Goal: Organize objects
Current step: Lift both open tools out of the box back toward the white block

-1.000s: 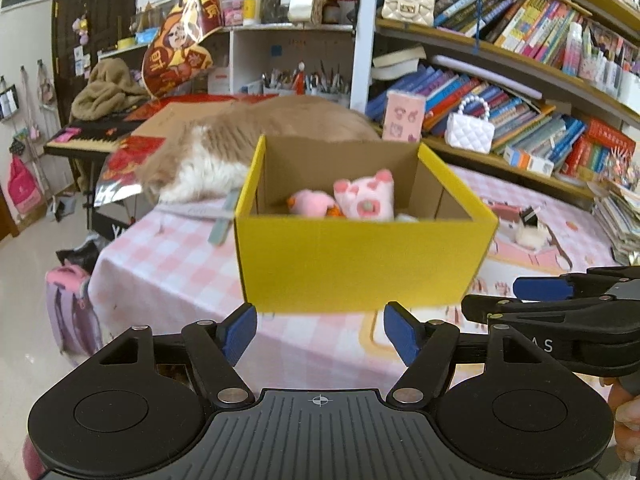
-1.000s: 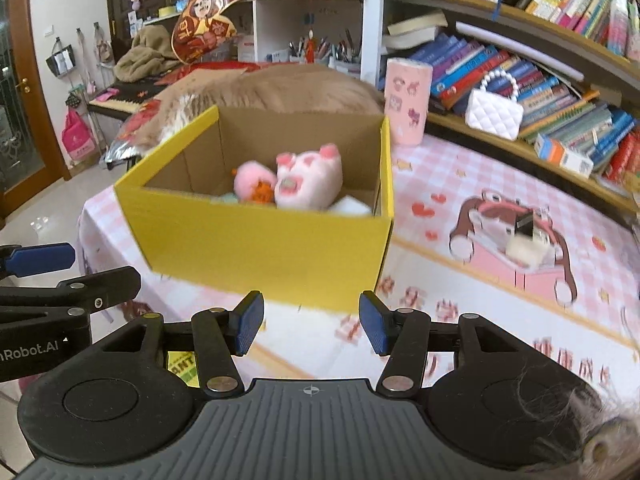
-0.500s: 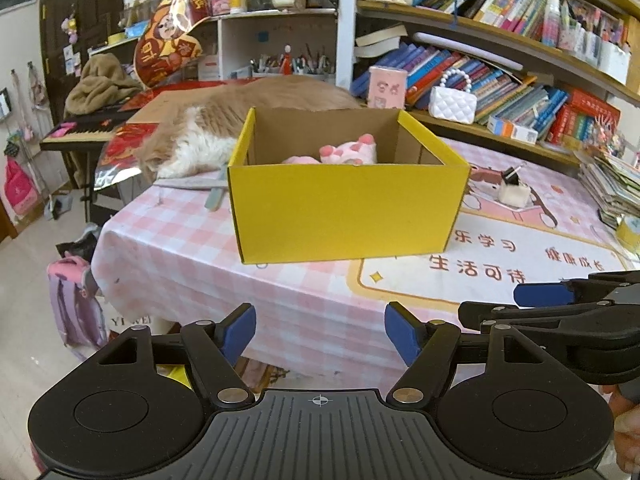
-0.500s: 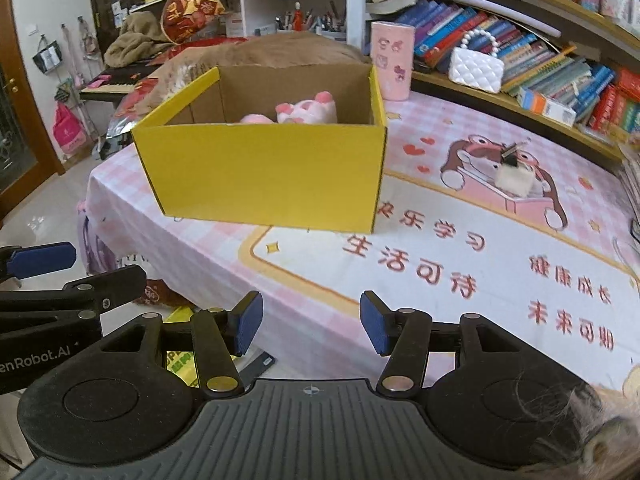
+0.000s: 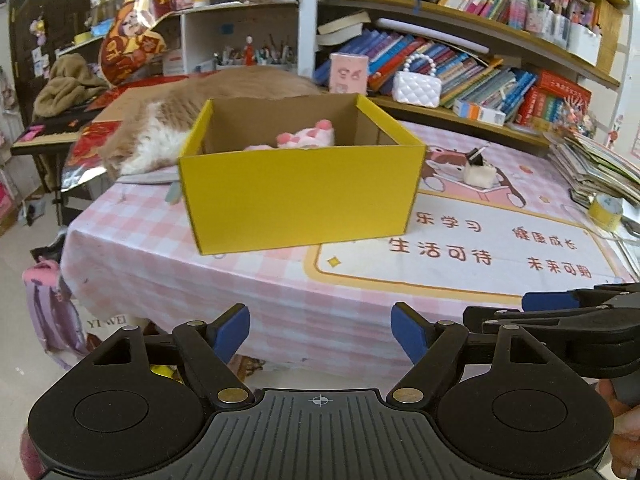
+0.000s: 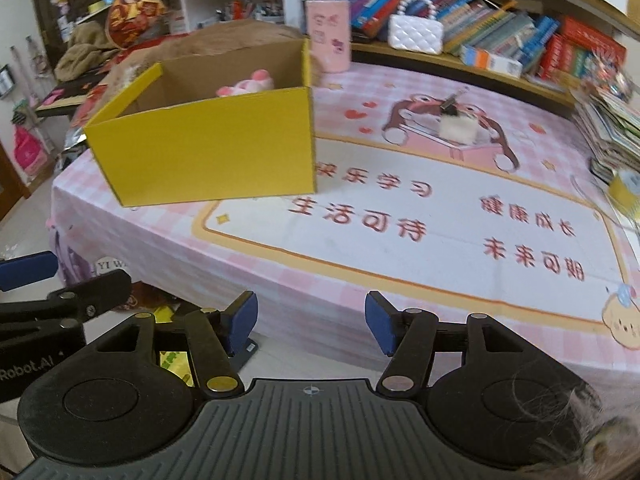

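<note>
Left hand-held gripper (image 5: 320, 330) and right hand-held gripper (image 6: 311, 322) hung short of the desk's near edge, blue-padded jaws spread wide and empty. Beyond them, the open yellow cardboard box (image 5: 298, 200) stood on the pink checked desk (image 5: 440, 280), holding a pink plush pig (image 5: 308, 138). A ginger-and-white cat (image 5: 160, 136) lay behind the box.

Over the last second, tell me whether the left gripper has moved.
Yes. The left gripper has backed away from the yellow box, which looks smaller and farther off, with more tablecloth showing.
</note>
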Demonstrator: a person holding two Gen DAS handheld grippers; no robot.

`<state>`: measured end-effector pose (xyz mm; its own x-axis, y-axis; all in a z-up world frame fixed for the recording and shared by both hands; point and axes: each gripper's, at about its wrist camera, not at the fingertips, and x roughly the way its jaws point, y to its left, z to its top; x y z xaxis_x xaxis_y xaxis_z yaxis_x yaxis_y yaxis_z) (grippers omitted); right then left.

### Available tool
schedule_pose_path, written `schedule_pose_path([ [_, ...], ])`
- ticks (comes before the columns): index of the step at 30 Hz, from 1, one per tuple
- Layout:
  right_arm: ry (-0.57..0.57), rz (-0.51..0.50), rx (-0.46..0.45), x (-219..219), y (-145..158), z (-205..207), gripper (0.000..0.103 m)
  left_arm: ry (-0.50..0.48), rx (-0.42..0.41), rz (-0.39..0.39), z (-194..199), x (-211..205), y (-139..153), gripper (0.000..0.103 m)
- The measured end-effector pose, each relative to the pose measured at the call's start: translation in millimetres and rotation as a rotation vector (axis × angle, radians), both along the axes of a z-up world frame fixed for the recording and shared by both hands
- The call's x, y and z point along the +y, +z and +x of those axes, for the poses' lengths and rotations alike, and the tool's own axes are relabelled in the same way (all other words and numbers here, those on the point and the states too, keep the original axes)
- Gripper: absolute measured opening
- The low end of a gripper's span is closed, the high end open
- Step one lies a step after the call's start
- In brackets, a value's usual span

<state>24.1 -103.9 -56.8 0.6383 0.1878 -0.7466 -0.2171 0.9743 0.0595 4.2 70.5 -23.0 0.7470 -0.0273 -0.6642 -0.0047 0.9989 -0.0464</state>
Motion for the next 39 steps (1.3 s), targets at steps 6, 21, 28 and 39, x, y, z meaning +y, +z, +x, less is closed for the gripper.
schedule_pose_path([
  [6,-0.072,-0.004,0.015,-24,-3,1,0.058,-0.071,0.019,0.002,14,-22,-4,0.08],
  [21,-0.233,-0.003,0.066,-102,-11,37,0.062,-0.22,0.054,0.038,66,-98,-7,0.08],
  [28,-0.282,-0.002,0.064,-137,-9,58,0.064,-0.28,0.069,0.04,92,-135,-8,0.08],
  [39,-0.317,-0.012,0.066,-182,-9,92,0.064,-0.317,0.074,0.031,130,-181,-13,0.08],
])
